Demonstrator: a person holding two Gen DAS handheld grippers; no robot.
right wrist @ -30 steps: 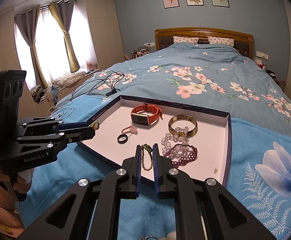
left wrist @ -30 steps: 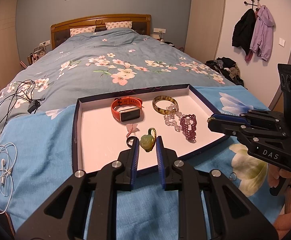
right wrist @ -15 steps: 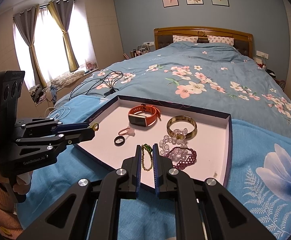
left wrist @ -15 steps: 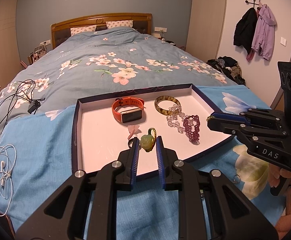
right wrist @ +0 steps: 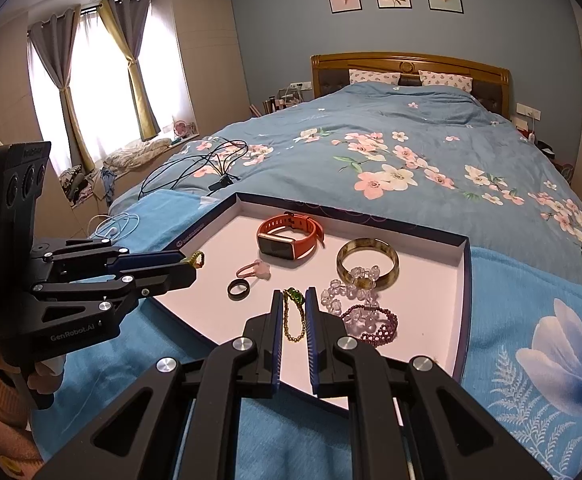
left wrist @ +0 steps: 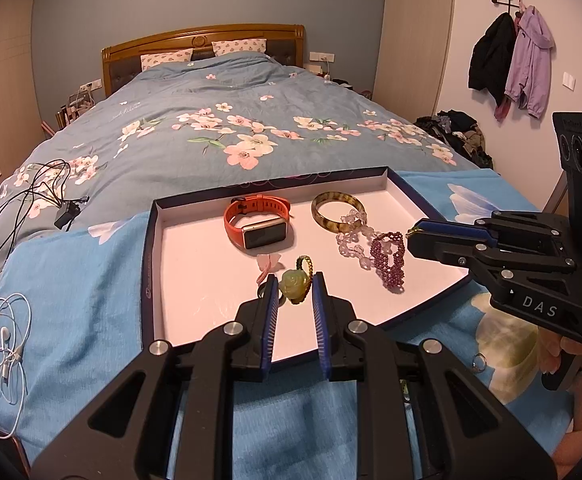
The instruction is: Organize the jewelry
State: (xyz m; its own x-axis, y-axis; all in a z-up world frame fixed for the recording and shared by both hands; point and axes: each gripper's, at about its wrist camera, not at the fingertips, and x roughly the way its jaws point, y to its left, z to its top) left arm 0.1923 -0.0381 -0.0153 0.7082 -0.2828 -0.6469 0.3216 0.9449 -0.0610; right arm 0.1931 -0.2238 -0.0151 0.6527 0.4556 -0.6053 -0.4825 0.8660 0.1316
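**Jewelry gathered in a tray at the near end of the bed**

Earphones point(left wrist: 3, 356) and a tangle of black cable point(left wrist: 23, 204) lie on the blue bedspread point(left wrist: 91, 288) at the far left, outside the tray. We hold the left gripper point(left wrist: 295, 292) over the near edge of the shallow white tray point(left wrist: 151, 264); between its blue pads sits a green rose-shaped pendant point(left wrist: 293, 286) on a green beaded loop, and the pads seem to pinch it, though we cannot tell how firmly. A black ring point(right wrist: 237, 289) and a pink ring point(right wrist: 253, 270) lie just beyond it on the tray floor. Farther in, left of centre, rests an orange smartwatch point(left wrist: 257, 226). To its right lies an amber bangle point(left wrist: 338, 211), with a clear crystal bracelet point(left wrist: 351, 240) draped over its near rim and a purple beaded bracelet point(left wrist: 389, 264) touching that one's near end. Our right gripper point(right wrist: 294, 298) hovers over the tray's near right side, its pads narrowly parted around a thin gold chain with a green bead point(right wrist: 294, 314); we cannot tell whether it grips the chain or the chain simply lies below.
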